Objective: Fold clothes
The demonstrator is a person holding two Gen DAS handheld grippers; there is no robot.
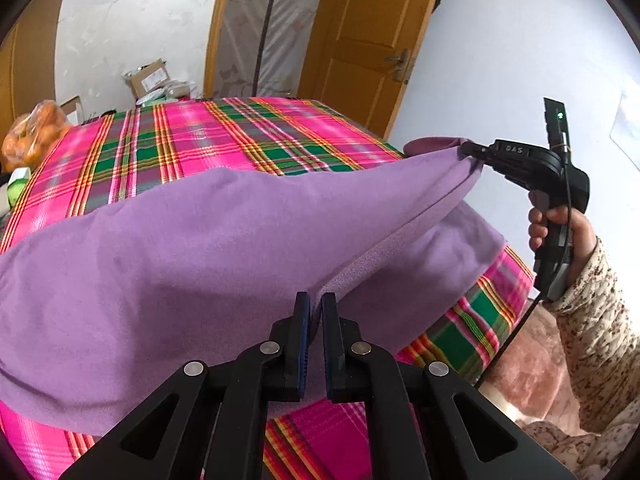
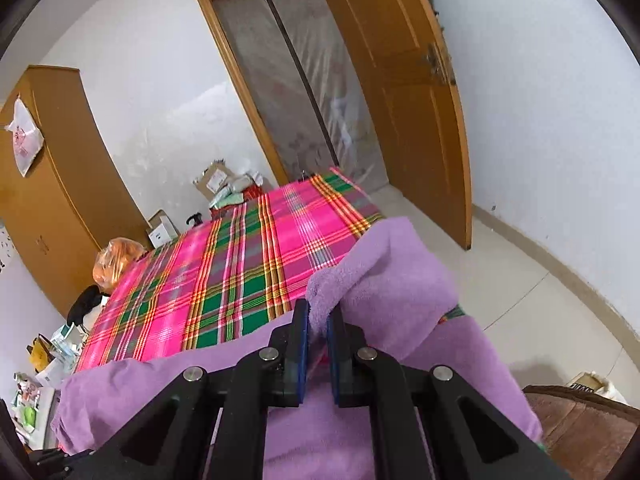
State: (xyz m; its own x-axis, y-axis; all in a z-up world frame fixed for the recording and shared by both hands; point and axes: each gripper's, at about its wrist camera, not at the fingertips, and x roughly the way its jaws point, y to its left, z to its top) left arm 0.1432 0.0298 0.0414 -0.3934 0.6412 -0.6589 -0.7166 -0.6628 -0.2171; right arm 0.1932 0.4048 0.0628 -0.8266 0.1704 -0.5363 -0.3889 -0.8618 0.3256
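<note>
A purple garment point(image 1: 224, 236) is held up over a bed with a pink and green plaid cover point(image 1: 224, 136). My left gripper point(image 1: 316, 300) is shut on the near edge of the purple garment, its fleecy inside showing along the fold. My right gripper point(image 1: 466, 150) is seen from the side at the right, held by a hand point(image 1: 560, 228), and pinches the far corner. In the right wrist view my right gripper point(image 2: 318, 312) is shut on a bunched purple garment point(image 2: 384, 272) corner, and the rest lies below on the plaid cover point(image 2: 248, 264).
An open wooden door point(image 2: 404, 92) and a curtained doorway point(image 2: 304, 92) stand behind the bed. A wardrobe point(image 2: 52, 184), boxes point(image 2: 216, 180) and an orange bag point(image 2: 116, 260) crowd the far left side. A brown plush cushion point(image 2: 588, 428) sits at the lower right. Tiled floor point(image 2: 500, 272) runs along the right.
</note>
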